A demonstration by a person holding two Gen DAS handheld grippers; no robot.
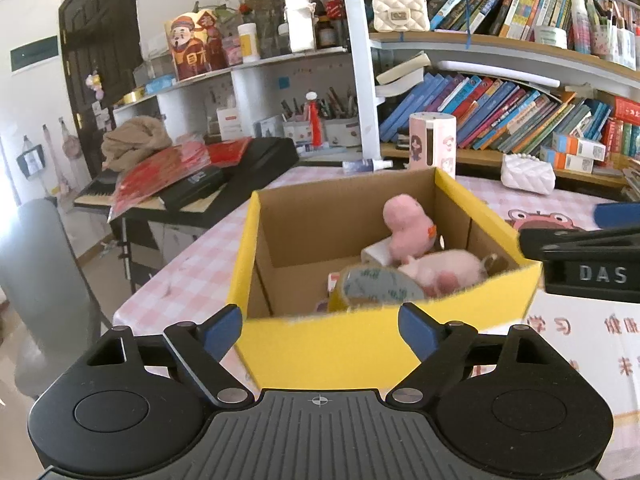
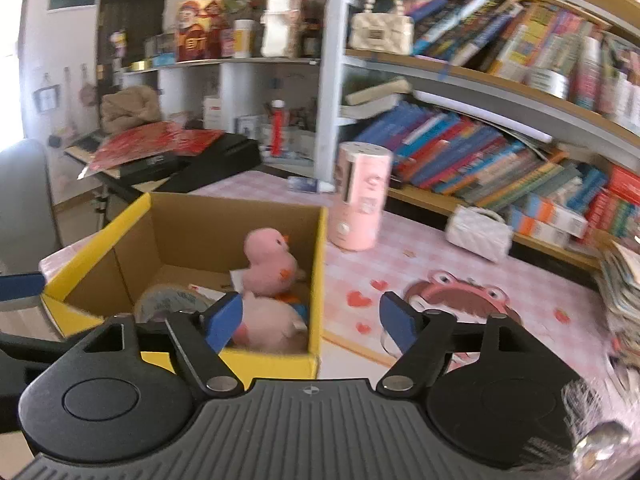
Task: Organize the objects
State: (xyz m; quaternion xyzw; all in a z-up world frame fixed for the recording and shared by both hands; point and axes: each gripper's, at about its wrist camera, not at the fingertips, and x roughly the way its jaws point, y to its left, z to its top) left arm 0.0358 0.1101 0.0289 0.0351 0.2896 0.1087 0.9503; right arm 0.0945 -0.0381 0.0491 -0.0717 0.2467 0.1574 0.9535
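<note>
Cluttered bookshelves fill the background, and up front is a table with a pink checked cloth (image 2: 420,248) where the yellow cardboard box (image 1: 360,344) sits. From my seat both grippers are empty with fingers spread apart: the left gripper (image 1: 320,334) hangs right at the box's near wall, and the right gripper (image 2: 310,324) sits over the box's near right corner.

Inside the box, bunched toward its right side, I can see a pink duck plush (image 1: 406,224), a pale pink plush (image 1: 448,270) lying in front of it, and a roll of tape (image 1: 374,286) leaning near the front wall. So the box looks mostly loaded already.

What's still out, as far as I can tell: a pink cylinder (image 2: 362,196) standing upright just behind the box's far right corner, and a white quilted purse (image 2: 478,234) further right by the shelf. Both lie ahead and to the right, so my right hand is the nearer one. I'd say the cloth between is open, with just the box's tall right wall to steer around.
</note>
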